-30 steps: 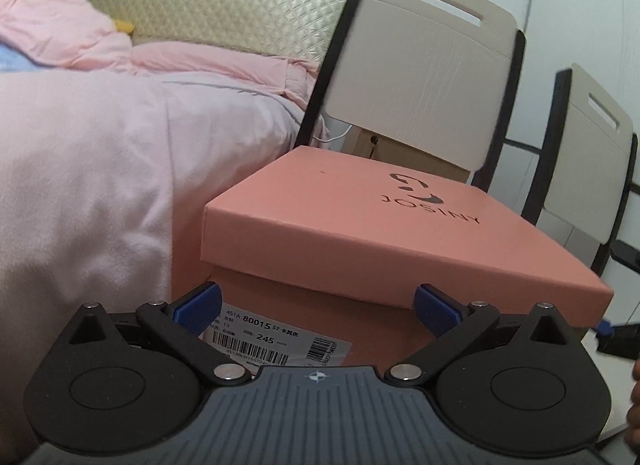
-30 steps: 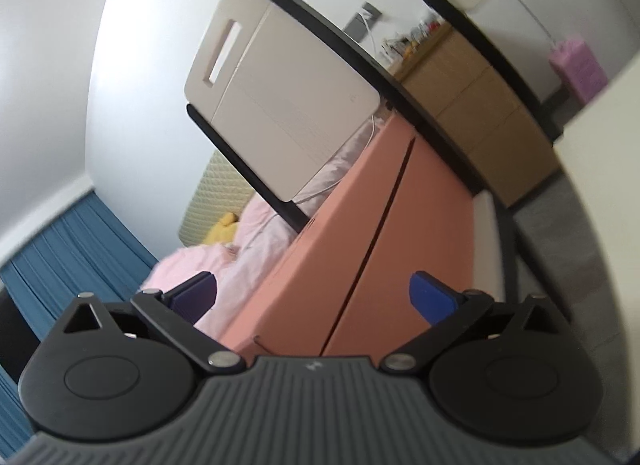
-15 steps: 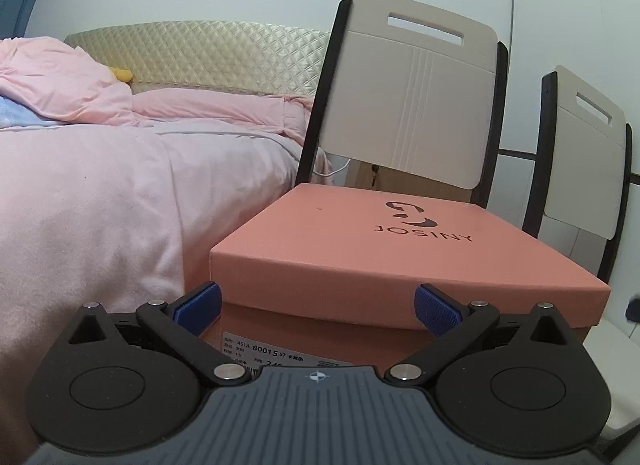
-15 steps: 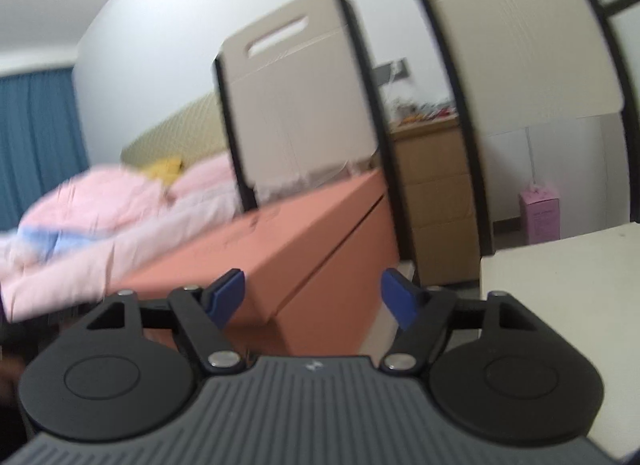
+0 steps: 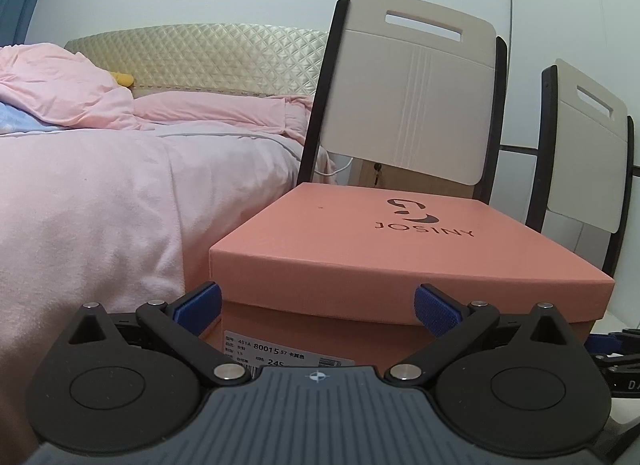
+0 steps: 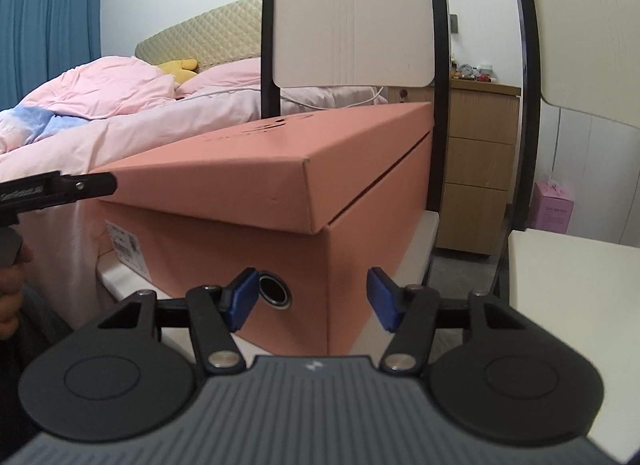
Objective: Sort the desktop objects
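Note:
A salmon-pink shoe box point(image 5: 384, 257) with its lid on and a JOSINY logo stands on a chair seat. My left gripper point(image 5: 318, 307) is open and empty, facing the box's short labelled end, close in front of it. My right gripper point(image 6: 314, 299) is open and empty, facing the box's point(image 6: 280, 193) near corner and the round hole point(image 6: 274, 289) in its side. The left gripper also shows at the left edge of the right wrist view point(image 6: 56, 189).
A beige chair back point(image 5: 412, 101) with black frame rises behind the box. A second chair point(image 5: 588, 137) stands to the right. A bed with pink bedding point(image 5: 100, 185) lies left. A wooden drawer unit point(image 6: 476, 169) and a small pink box point(image 6: 552, 205) stand behind. A white seat point(image 6: 576, 297) lies right.
The right gripper has swung from a tilted view to level and now faces the box's corner with narrower jaws. The left gripper has levelled out and dropped slightly before the box's end.

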{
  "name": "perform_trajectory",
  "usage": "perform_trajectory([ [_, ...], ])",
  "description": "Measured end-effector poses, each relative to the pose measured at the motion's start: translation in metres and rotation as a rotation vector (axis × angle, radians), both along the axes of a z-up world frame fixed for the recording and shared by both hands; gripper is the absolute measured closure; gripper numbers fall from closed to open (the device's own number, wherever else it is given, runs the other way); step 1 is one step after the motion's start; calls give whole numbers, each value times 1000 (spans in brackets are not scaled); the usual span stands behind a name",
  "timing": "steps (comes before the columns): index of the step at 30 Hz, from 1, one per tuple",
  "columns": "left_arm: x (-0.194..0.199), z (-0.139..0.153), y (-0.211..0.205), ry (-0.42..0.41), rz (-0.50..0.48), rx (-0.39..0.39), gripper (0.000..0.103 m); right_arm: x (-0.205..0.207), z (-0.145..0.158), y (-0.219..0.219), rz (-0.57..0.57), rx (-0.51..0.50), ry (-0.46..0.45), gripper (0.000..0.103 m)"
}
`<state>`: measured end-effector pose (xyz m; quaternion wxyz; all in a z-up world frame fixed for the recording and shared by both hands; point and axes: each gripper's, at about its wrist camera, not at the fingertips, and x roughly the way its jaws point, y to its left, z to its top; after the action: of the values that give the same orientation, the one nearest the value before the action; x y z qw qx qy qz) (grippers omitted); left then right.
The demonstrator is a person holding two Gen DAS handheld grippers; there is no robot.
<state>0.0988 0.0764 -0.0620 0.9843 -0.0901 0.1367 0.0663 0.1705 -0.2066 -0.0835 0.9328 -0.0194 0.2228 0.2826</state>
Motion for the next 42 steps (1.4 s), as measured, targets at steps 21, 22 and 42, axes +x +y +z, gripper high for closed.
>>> perform_trajectory([
  [21,19,-20,-22,176,-32,133,0,39,-7,-79,-148,261,201,47],
  [22,22,-21,-22,186,-36,137,0,36,-6,-74,-94,258,180,41],
  [42,29,-29,-18,219,-113,95,0,38,1,-35,162,145,17,4],
])
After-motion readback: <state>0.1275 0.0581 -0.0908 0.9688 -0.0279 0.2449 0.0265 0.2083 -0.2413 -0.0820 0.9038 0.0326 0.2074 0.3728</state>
